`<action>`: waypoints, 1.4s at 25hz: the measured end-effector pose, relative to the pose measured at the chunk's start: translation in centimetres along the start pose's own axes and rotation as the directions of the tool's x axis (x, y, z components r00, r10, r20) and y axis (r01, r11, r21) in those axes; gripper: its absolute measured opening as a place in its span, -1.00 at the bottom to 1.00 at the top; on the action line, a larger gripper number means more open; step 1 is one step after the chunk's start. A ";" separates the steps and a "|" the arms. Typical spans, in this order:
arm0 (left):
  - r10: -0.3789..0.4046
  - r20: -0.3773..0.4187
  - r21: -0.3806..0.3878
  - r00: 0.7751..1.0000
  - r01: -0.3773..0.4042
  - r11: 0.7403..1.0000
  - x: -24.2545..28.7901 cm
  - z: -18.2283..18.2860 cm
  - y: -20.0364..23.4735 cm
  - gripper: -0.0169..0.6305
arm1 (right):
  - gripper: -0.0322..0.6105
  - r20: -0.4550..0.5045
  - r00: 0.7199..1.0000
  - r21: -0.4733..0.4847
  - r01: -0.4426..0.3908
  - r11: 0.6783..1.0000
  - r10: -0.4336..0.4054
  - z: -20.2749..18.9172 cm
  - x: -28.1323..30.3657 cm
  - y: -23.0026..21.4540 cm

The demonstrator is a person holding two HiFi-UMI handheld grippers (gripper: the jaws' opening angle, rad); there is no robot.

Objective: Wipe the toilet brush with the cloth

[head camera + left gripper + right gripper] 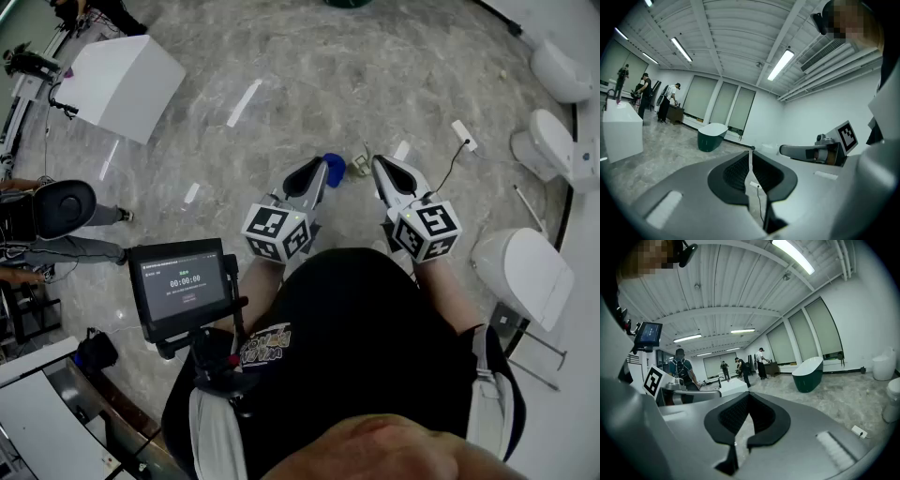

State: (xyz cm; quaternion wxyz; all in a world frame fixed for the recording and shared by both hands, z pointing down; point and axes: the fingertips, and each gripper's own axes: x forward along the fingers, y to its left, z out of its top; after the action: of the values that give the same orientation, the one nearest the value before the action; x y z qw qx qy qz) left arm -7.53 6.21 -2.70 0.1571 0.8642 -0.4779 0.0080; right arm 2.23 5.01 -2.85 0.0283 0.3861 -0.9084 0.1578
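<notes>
Okay so right now we're standing on the grey marble floor (309, 75), holding both tools out in front of us, roughly level and side by side. The left claw (320, 172) is sitting barely apart, with just a thin slit showing between the pads and nothing sitting in that slit. The right claw (379, 167) is pressing fully together at the tips and isn't holding anything either. The blue cloth (334, 167) is lying on the floor. From the head view it's peeking out just past the left claw's tip, in between the two claws, and neither one is gripping it. A small pale object (361, 166) is sitting right beside the cloth, but it's too small for us to tell whether that's the toilet brush. Off to our right, white toilets (525, 272) are standing in a row, with a white power strip (463, 134) lying on the floor near them. A dark green bathtub (808, 373) is standing further out across the room, and a small screen (183, 279) on a stand is sitting just by our left side.
</notes>
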 end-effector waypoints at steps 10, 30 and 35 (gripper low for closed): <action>-0.004 -0.008 0.009 1.000 0.004 1.000 0.0 -0.1 -0.4 -0.88 | -0.90 -0.005 1.000 0.000 0.000 1.000 0.000 0.0 -0.1 0.1; -0.006 -0.020 0.003 1.000 0.006 1.000 0.1 -0.5 -0.3 -0.90 | -0.89 0.005 0.999 0.079 -0.047 0.996 0.047 -0.2 0.0 0.2; -0.025 -0.023 0.011 0.999 0.025 1.000 0.1 -0.7 -0.8 -0.90 | -0.89 0.000 0.997 0.091 -0.072 0.993 0.072 -0.4 0.0 0.6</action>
State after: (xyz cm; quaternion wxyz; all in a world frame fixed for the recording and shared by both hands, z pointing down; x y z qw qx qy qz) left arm -6.70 6.70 -2.28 0.1576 0.8708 -0.4652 0.0189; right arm 1.76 5.50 -2.58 0.0066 0.3537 -0.9136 0.2006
